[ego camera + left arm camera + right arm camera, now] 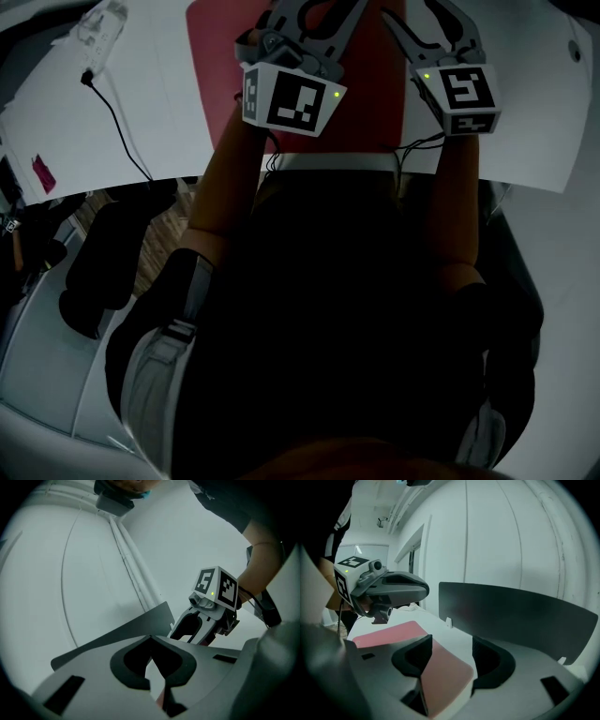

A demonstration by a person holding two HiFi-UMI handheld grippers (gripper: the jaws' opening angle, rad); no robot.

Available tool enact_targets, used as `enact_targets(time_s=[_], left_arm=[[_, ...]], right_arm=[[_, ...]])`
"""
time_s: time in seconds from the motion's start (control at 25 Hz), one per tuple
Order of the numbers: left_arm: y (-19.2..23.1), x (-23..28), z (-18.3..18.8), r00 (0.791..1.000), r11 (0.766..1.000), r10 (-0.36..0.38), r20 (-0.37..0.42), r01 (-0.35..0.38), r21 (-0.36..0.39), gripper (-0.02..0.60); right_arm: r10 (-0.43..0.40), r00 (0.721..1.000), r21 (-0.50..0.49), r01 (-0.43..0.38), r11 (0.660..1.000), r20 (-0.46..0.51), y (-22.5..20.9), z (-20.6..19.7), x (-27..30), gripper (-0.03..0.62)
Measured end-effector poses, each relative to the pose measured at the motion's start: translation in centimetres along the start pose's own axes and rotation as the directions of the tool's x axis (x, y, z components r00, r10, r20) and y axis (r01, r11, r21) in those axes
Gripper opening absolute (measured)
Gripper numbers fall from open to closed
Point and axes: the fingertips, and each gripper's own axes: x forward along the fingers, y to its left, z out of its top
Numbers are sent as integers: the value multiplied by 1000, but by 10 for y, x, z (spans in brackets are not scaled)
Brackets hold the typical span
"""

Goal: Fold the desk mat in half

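Note:
The red desk mat lies flat on the white table, under both grippers at the top of the head view. My right gripper is open. The mat's rounded near corner lies below and between its jaws, and the pads do not touch it. My left gripper has its tips together, with only a red sliver low in the gap behind them. In the right gripper view the left gripper hovers above the mat and nothing is seen in its tip. The left gripper view shows the right gripper open.
A dark grey partition panel stands along the table's far side. A black cable runs across the table at the left, near a clear plastic bag and a pink tag. The table's near edge is against the person's body.

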Motion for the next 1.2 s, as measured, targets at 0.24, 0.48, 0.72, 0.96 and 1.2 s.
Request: enact_targets(time_s=[0.24, 0.48, 0.72, 0.96, 1.2], left_arm=[[0, 28, -20, 1000, 1000, -1, -8, 0, -19, 14], [0, 42, -46, 999, 999, -6, -35, 5, -39, 14], [0, 54, -65, 999, 998, -2, -47, -1, -56, 14], [-4, 60, -70, 999, 997, -3, -36, 0, -81, 12], [-3, 61, -70, 1000, 996, 0, -31, -3, -89, 12]], right_arm=[[40, 997, 46, -37, 998, -72, -13, -31, 31, 281], [72, 983, 85, -58, 995, -168, -19, -63, 60, 298], [89, 958, 113, -59, 992, -273, -29, -102, 83, 304], [109, 936, 149, -62, 987, -334, -32, -125, 92, 304], [125, 930, 206, -55, 977, -347, -33, -134, 98, 305]])
